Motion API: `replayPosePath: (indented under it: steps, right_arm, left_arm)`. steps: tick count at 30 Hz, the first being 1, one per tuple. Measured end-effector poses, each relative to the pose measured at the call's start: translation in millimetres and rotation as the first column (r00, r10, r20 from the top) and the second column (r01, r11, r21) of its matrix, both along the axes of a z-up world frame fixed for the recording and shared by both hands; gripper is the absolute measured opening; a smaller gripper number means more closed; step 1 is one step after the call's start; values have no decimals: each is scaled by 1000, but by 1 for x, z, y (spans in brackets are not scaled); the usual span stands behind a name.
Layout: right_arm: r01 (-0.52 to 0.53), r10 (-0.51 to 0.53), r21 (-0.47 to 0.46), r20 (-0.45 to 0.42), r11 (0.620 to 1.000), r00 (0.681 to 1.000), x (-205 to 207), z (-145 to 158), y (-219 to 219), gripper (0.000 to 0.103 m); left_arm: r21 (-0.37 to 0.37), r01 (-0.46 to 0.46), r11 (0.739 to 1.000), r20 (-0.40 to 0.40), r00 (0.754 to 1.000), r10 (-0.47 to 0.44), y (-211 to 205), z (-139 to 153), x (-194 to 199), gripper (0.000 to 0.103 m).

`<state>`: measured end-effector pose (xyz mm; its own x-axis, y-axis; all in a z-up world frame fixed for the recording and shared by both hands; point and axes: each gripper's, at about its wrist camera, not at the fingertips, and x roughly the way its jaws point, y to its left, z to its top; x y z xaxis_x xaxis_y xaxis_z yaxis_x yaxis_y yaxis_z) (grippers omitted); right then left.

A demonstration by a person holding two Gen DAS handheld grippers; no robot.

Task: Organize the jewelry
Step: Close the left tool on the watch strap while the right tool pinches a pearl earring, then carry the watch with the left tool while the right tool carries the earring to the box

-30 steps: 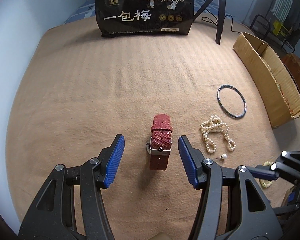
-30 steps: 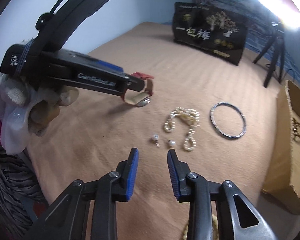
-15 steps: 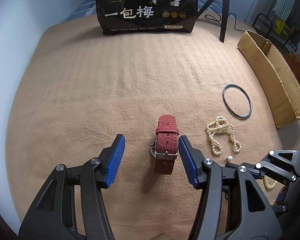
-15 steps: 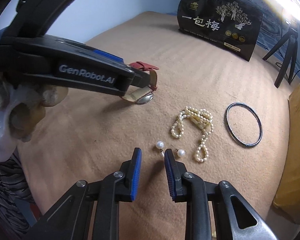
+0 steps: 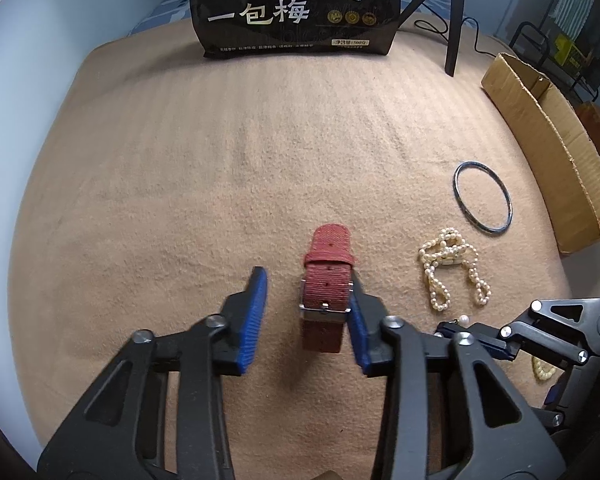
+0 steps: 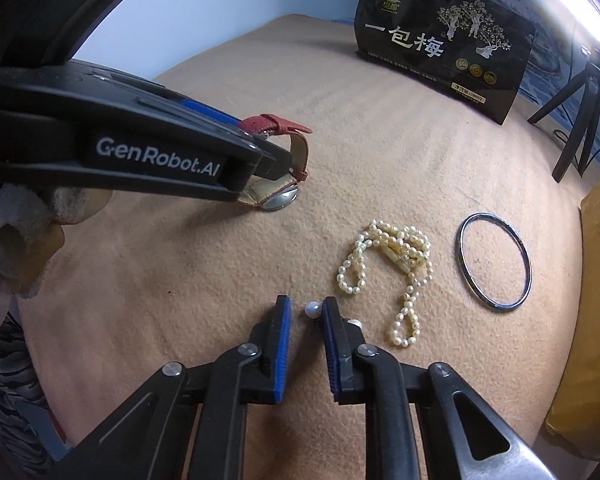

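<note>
Reading "GenRobot.AI", left gripper [image 6: 260, 152]

Two close wrist views angled down over the tan blanket [image 5: 260, 168], both facing the black bag [image 6: 440, 40] at its far edge.

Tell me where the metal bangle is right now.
The metal bangle lies flat on the tan blanket, at the right of both wrist views, between the pearl necklace and the cardboard box.
</note>
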<state>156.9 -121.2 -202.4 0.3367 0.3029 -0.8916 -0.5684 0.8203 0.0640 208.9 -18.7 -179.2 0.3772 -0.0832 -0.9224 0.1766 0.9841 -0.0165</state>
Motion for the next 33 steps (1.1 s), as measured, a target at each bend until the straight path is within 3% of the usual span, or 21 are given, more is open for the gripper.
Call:
replayPosePath:
  steps: [3, 14, 33]
  right_arm:
    - [3, -3, -1, 2, 1000, 1000, -1, 0, 0, 6]
    - [6, -6, 28, 16, 1000, 1000, -10, 14, -6, 6]
    - [155, -168, 109, 126, 982, 978, -20, 81, -80, 6]
  left_arm:
    - [7, -12, 1000, -5, 1000, 12, 1, -2, 1, 18]
    - [-9, -19, 1000, 37, 999, 19, 3, 14, -4, 18]
    - [-151, 7, 989, 187, 982, 21, -26, 89, -16, 18]
